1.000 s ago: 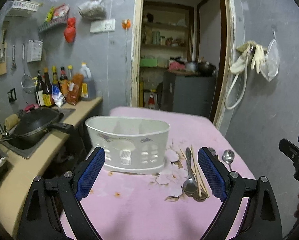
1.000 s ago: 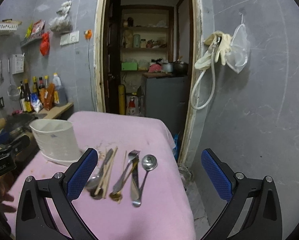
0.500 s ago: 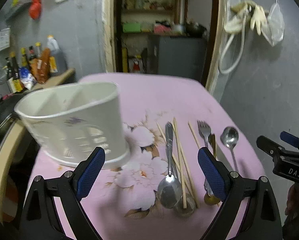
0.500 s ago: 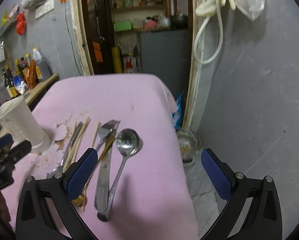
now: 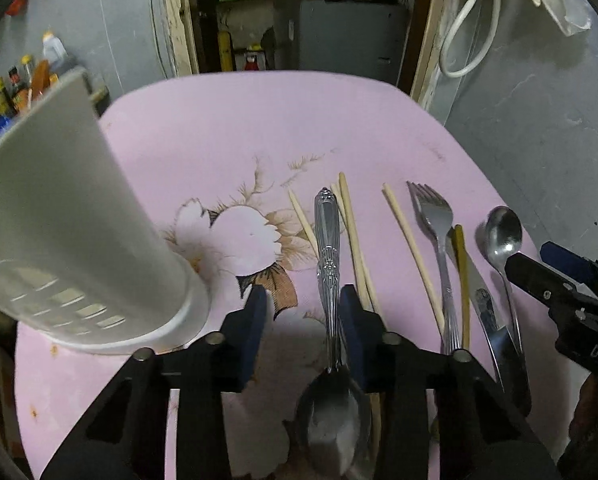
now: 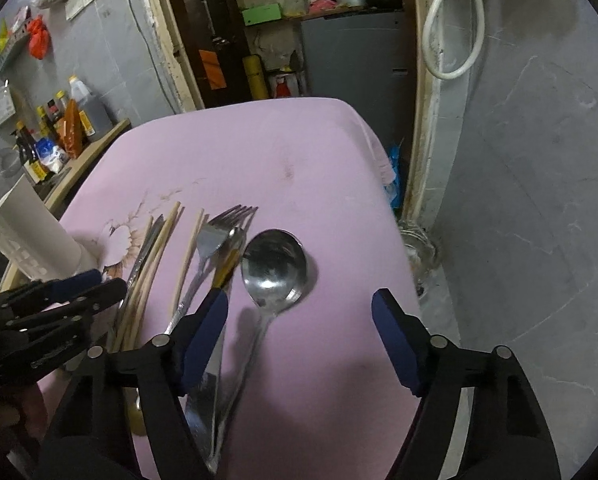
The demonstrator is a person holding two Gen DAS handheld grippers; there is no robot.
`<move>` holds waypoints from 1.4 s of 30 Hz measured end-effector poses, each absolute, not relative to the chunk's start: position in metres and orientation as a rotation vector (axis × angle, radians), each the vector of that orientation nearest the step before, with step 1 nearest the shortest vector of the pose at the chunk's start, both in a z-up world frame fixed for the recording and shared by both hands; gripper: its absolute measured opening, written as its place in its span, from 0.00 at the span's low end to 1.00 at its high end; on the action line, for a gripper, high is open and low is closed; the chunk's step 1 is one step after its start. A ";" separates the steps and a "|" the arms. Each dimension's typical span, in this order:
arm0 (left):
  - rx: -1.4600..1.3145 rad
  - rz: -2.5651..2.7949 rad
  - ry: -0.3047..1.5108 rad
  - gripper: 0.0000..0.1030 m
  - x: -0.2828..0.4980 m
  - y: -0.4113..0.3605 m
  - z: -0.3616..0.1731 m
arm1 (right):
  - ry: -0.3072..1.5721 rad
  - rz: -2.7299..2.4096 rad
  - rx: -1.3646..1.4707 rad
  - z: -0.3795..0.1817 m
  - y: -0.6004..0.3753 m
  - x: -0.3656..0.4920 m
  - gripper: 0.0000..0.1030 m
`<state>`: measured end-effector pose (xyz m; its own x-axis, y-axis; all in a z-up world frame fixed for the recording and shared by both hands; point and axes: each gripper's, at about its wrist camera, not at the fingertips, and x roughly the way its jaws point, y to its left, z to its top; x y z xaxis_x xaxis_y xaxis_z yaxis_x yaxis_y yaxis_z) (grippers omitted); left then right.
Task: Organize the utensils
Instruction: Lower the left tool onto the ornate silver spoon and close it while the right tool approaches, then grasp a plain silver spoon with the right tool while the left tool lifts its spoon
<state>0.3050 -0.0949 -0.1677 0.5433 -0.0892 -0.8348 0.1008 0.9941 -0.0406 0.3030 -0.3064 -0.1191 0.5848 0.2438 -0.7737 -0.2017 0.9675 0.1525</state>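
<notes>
Utensils lie in a row on the pink floral table (image 5: 259,128). In the left wrist view my left gripper (image 5: 302,308) is low over a patterned-handle spoon (image 5: 327,248), its jaws partly closed around the handle with a gap on the left side. Beside it lie chopsticks (image 5: 355,240), a fork (image 5: 435,220), a knife (image 5: 485,304) and a round spoon (image 5: 503,236). In the right wrist view my right gripper (image 6: 299,316) is open above the round spoon (image 6: 273,268). The white utensil holder (image 5: 59,232) stands at the left.
The table's right edge drops off beside a grey wall (image 6: 539,200), with a glass jar (image 6: 417,248) on the floor. A counter with bottles (image 6: 55,132) is at the far left. A doorway (image 5: 307,20) lies beyond the table.
Both grippers have moved forward and down toward the utensils. My left gripper's jaws have narrowed around the patterned spoon's handle. My right gripper has come over the round spoon.
</notes>
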 end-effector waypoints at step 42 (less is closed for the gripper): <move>-0.085 -0.048 1.086 0.14 0.285 -0.079 -0.147 | 0.894 0.260 -0.005 -0.124 -0.287 0.298 0.39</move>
